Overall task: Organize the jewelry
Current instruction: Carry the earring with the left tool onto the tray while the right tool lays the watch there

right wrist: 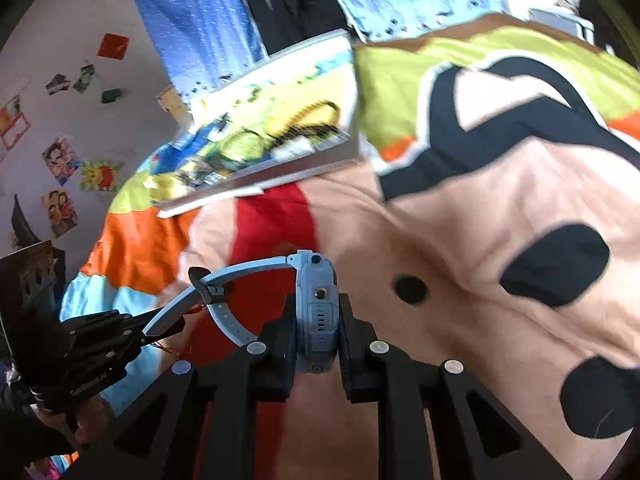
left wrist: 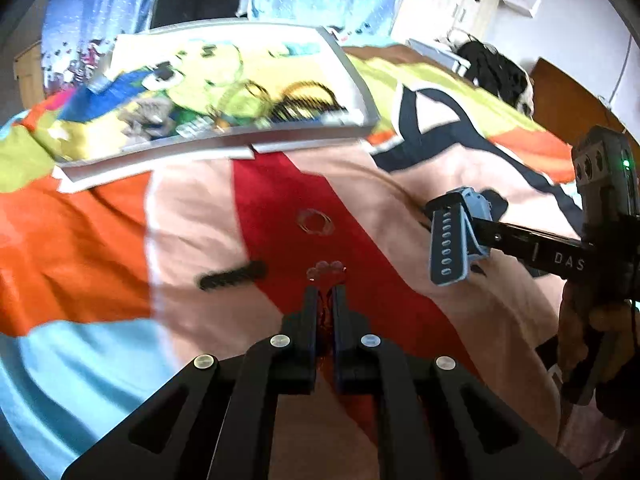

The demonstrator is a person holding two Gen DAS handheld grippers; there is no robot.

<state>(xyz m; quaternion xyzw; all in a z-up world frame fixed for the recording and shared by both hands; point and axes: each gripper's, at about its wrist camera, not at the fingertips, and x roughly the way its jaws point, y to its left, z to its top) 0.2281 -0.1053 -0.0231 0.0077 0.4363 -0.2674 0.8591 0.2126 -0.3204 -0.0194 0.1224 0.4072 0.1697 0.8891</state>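
Holding now: my right gripper (right wrist: 316,320) squeezes a light blue watch (right wrist: 316,312) by its body, one finger on each side.
Watch strap: the blue strap (right wrist: 224,284) curls out to the left of my fingers, with a dark buckle on it. From my left camera I see the watch (left wrist: 460,236) up above the blanket, strap hanging down.
Left gripper: my left gripper (left wrist: 325,292) is pinched nearly all the way closed on a tiny red thing with pale beads (left wrist: 325,271). The beads stick out past my fingertips. It is blurry, so I cannot tell just what it is.
On the blanket: a small ring-shaped piece (left wrist: 316,222) lies on the red patch, just past my left fingertips. A dark bumpy strip (left wrist: 232,275) lies to the left on the pink part.
Tray: a flat box with a grey rim (left wrist: 280,136) sits farther back on the blanket. It has a bright picture inside and some chains and small bits lying in it.
Blanket: a big cartoon blanket (left wrist: 100,220) in red, pink, orange, blue and green covers the bed.
Room: blue curtains (right wrist: 200,12) hang behind, and pictures are stuck on the wall (right wrist: 60,160).
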